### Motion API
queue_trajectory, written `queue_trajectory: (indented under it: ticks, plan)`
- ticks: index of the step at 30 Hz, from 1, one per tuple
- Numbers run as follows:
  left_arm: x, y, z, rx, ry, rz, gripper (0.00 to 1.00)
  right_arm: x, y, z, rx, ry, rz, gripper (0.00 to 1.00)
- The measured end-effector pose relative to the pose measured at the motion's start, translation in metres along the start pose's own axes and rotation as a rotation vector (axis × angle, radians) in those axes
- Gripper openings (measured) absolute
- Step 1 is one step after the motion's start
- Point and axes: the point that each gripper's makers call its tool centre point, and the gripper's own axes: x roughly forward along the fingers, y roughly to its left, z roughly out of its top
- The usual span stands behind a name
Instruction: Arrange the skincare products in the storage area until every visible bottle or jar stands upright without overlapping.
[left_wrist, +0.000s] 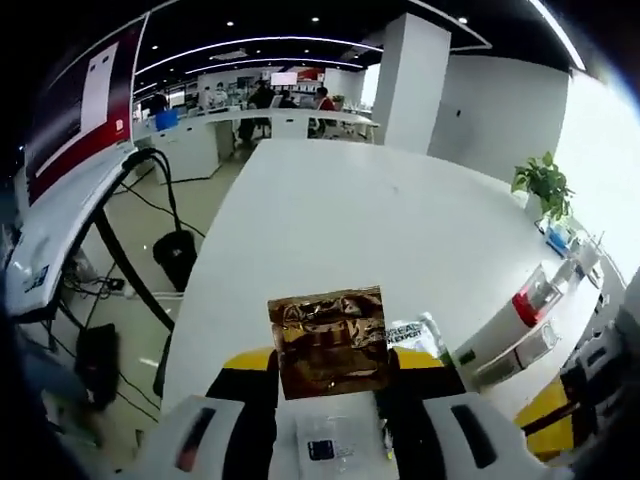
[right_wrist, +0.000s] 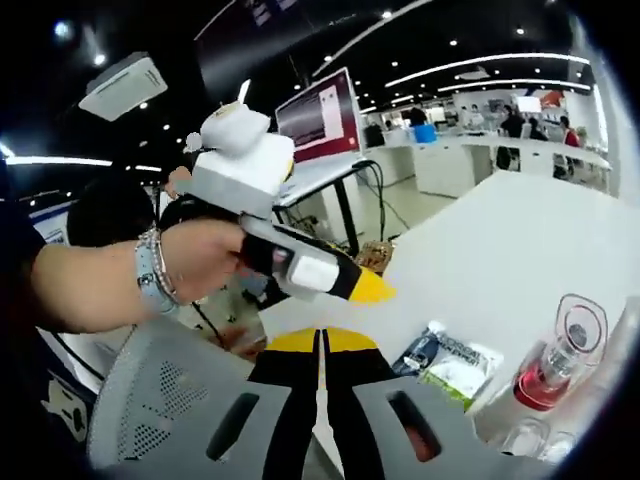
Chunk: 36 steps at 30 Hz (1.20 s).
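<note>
Gold foil sachet (left_wrist: 330, 342) sits pinched in the left tongs (left_wrist: 330, 385) above the white tabletop (left_wrist: 340, 220); right tongs (right_wrist: 322, 345) closed, empty. Next: set it beside the bottles (left_wrist: 530, 300) without overlap.

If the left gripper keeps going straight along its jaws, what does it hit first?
Nothing new: the left gripper already holds a gold foil sachet between its jaws. Beyond that lies bare white table, which looks free as far as visible, though depth is uncertain.
</note>
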Motion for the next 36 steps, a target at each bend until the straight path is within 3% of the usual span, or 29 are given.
queue_trajectory:
  ticks: [3, 8, 11, 19, 31, 36]
  plan:
    - [0.011, -0.001, 0.003, -0.025, -0.028, 0.009, 0.46, 0.0, -0.004, -0.003, -0.051, 0.016, -0.035, 0.01]
    - [0.019, 0.005, -0.007, 0.023, -0.046, 0.036, 0.46, 0.001, -0.008, -0.006, -0.083, 0.031, -0.052, 0.01]
    - [0.021, 0.01, -0.012, 0.044, -0.007, 0.041, 0.46, 0.002, -0.01, -0.007, -0.076, 0.038, -0.055, 0.01]
    - [0.025, 0.013, -0.018, 0.077, 0.026, 0.054, 0.46, 0.003, -0.014, -0.013, -0.071, 0.067, -0.071, 0.01]
    - [0.048, 0.029, -0.032, 0.031, 0.128, 0.1, 0.45, 0.005, -0.015, -0.021, -0.072, 0.1, -0.072, 0.01]
    - [0.063, 0.034, -0.044, 0.035, 0.198, 0.116, 0.45, 0.005, -0.016, -0.025, -0.071, 0.114, -0.079, 0.01]
